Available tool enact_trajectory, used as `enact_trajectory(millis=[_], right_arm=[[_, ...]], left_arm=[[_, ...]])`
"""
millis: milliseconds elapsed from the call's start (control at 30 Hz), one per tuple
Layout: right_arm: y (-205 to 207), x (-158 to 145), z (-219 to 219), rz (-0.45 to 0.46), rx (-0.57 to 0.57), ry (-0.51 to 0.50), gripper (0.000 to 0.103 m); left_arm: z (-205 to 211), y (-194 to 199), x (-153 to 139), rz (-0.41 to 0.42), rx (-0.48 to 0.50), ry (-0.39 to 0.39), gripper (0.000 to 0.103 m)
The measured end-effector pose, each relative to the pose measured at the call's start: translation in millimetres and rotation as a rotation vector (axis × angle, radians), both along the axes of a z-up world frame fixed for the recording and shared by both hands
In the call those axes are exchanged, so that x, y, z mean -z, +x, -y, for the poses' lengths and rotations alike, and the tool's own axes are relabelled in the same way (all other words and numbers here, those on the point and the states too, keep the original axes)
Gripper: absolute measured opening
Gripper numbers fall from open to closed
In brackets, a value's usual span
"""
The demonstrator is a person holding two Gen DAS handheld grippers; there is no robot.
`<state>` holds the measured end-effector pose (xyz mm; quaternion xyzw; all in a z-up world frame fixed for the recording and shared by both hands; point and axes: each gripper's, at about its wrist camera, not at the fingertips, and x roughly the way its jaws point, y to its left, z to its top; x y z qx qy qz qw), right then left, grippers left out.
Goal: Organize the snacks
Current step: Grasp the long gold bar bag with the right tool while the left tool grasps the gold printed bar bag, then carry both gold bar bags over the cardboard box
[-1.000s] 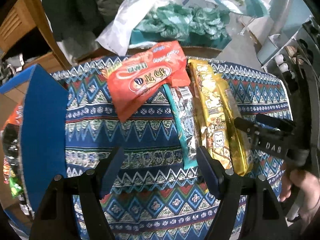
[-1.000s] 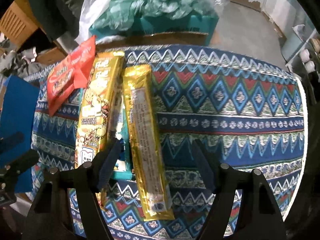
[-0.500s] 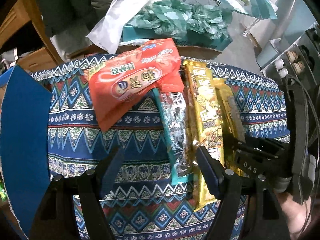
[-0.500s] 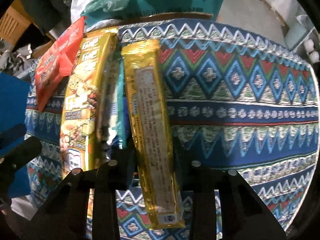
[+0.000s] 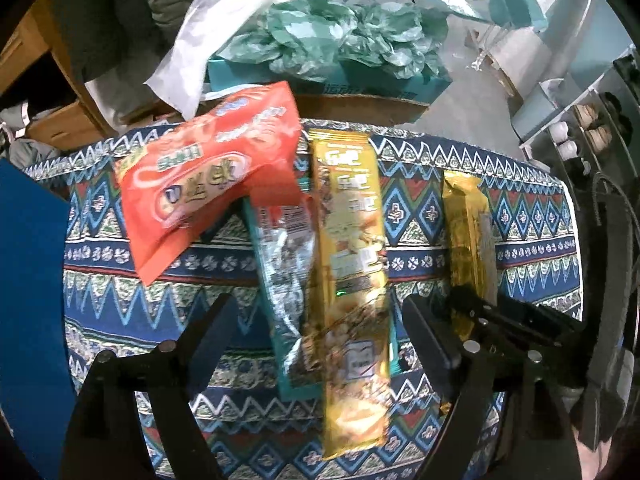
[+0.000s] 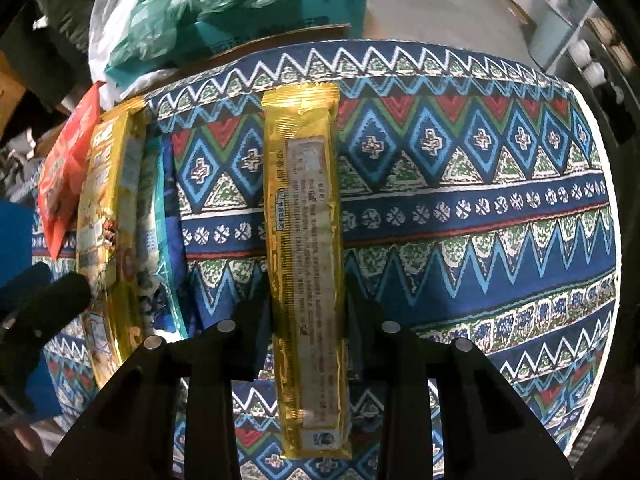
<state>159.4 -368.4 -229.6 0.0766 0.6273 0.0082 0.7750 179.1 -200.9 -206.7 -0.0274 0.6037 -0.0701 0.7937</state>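
- Left wrist view, left tool (image 5: 316,320): jaws spread wide, nothing between the pads; it hovers above the near ends of 2 packets.
- Left wrist view, bench (image 5: 528,240): covered by a blue patterned cloth; it carries all 4 snacks in sight.
- Left wrist view, red snack bag (image 5: 208,188): lies askew at the far left, its corner overlapping the teal packet's far end.
- Left wrist view, teal packet (image 5: 284,280): lengthwise, partly under the printed gold packet (image 5: 352,248), which lies lengthwise beside and over it.
- Left wrist view, plain gold packet (image 5: 470,240): apart from the other 3, to the right, its near end held in the right tool (image 5: 484,320).
- Left wrist view, blue panel (image 5: 28,288): stands at the left edge; whether it is a container I cannot tell.
- Right wrist view, right tool (image 6: 306,320): clenched on the plain gold packet (image 6: 306,248) across its width, near the lower half; the packet runs straight away from the camera over the cloth.
- Right wrist view, remaining 3 snacks: bunched at the left, the printed gold packet (image 6: 108,220) on top.
- Progress, judged: early. 1 packet is pulled clear of the pile and in hand but not yet placed; 3 are left overlapping and unsorted.
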Motion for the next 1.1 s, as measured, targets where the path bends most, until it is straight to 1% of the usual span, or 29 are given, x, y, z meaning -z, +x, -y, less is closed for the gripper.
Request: enact_trajectory(millis=[67, 167, 267, 300, 333, 367, 400, 433, 633, 867, 1100], right_arm=[[1.4, 1.5, 3.7, -0.003, 0.004, 0.007, 0.032], [2.5, 2.3, 9.0, 0.003, 0.002, 0.005, 0.033], [2.7, 2.2, 7.5, 0.015, -0.015, -0.012, 0.033], [3.3, 3.7, 5.9, 0.019, -0.020, -0.015, 0.033], [2.8, 3.5, 6.7, 0.023, -0.025, -0.019, 0.032], [2.9, 2.8, 0.4, 0.025, -0.028, -0.022, 0.031], [2.4, 2.9, -1.2, 0.026, -0.032, -0.028, 0.031], [1.3, 4.5, -7.2, 0.028, -0.032, -0.033, 0.031], [0.5, 4.0, -18.5, 0.031, -0.019, -0.046, 0.031], [-6.0, -19.0, -22.4, 0.054, -0.008, -0.031, 0.031], [-21.7, -46.1, -35.2, 0.087, -0.036, -0.019, 0.030]], left_arm=[[6.3, 1.5, 4.9, -0.010, 0.010, 0.012, 0.085], [14.0, 4.7, 12.6, -0.013, 0.022, 0.036, 0.085], [16.5, 6.3, 17.3, -0.008, 0.032, 0.025, 0.085], [17.0, 6.9, 18.7, -0.007, 0.040, 0.023, 0.080], [17.2, 8.0, 19.9, -0.006, 0.044, 0.025, 0.065], [16.8, 8.6, 21.1, -0.008, 0.044, 0.028, 0.056], [15.8, 9.3, 22.8, -0.017, 0.050, 0.003, 0.043], [15.4, 9.9, 23.8, -0.022, 0.052, -0.013, 0.035], [11.0, 0.6, 15.1, 0.024, 0.085, -0.010, 0.033], [3.5, -18.8, -6.8, 0.060, 0.113, -0.026, 0.033], [-6.4, -38.9, -31.2, 0.108, 0.135, -0.021, 0.032]])
